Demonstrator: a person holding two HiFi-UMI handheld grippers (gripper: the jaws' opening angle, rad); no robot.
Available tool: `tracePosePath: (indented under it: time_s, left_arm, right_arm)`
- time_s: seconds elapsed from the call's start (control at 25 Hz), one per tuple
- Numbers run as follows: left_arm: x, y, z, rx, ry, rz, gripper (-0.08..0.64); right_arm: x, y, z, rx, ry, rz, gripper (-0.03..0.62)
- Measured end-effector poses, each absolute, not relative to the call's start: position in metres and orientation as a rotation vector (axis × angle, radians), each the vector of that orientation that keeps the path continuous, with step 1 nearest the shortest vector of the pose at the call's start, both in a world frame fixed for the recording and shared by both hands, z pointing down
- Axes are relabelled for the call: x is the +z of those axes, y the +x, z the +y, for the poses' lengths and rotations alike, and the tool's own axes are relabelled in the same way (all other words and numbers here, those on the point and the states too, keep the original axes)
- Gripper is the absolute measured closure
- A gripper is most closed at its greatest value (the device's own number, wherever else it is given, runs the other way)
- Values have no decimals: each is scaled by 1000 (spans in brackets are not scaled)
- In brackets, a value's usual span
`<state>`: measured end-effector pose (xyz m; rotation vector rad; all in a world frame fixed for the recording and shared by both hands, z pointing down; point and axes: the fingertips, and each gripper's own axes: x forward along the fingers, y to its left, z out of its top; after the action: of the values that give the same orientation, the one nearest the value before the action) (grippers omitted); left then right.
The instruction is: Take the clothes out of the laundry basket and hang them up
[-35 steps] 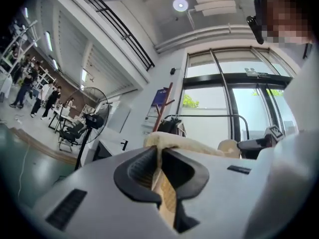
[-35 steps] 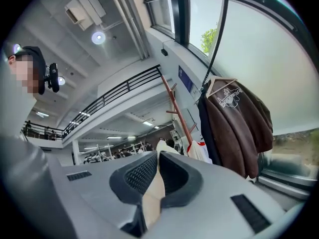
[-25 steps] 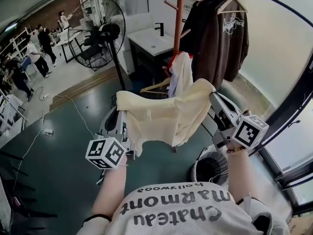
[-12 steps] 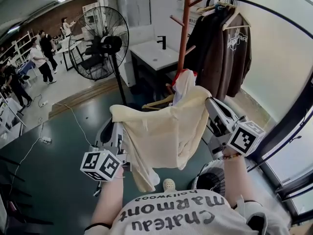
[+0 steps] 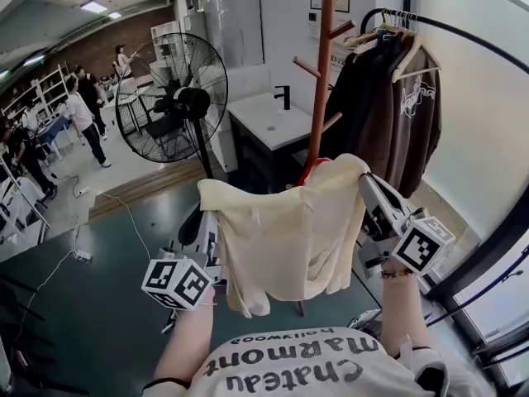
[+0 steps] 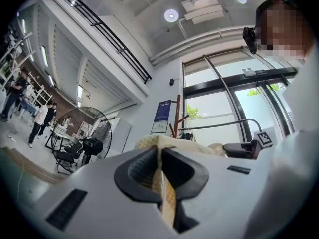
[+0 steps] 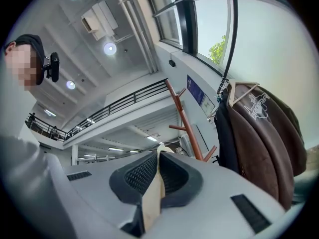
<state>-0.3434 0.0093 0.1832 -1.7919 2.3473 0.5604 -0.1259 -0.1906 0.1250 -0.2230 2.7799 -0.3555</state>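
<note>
Found left gripper [image 5: 208,212] clenched on one top corner of cream garment [image 5: 285,242], right gripper [image 5: 367,185] clenched on other corner, with cloth pinched between pads. Found garment raised chest-high, stretched crosswise between grippers. Noted wooden coat stand [image 5: 323,73] directly behind it. Noted clothes rail [image 5: 471,33] with brown jackets [image 5: 397,122] farther right, nearer right gripper. Judged next move forward and right.

cream garment [image 5: 289,238] lifted higher, left tool [image 5: 212,215] and right tool [image 5: 364,180] raised; nearer the coat stand [image 5: 321,73]
</note>
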Motion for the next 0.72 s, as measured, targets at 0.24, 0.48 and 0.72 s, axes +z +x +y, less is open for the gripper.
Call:
tracePosePath:
  time_s: [0.24,0.48,0.72]
  left_arm:
    - [178,-381,-43,578,-1800,2332,532]
    - [174,-411,-88,620,-1804,2276,532]
    - [179,-425,-129,602,-1922,2208,534]
  right_arm:
    - [114,-161,-235,-232,-243,2788,554]
    - [112,-192,-267,-123,-281,2799,554]
    - [112,-209,-286,-59,-368,2800,554]
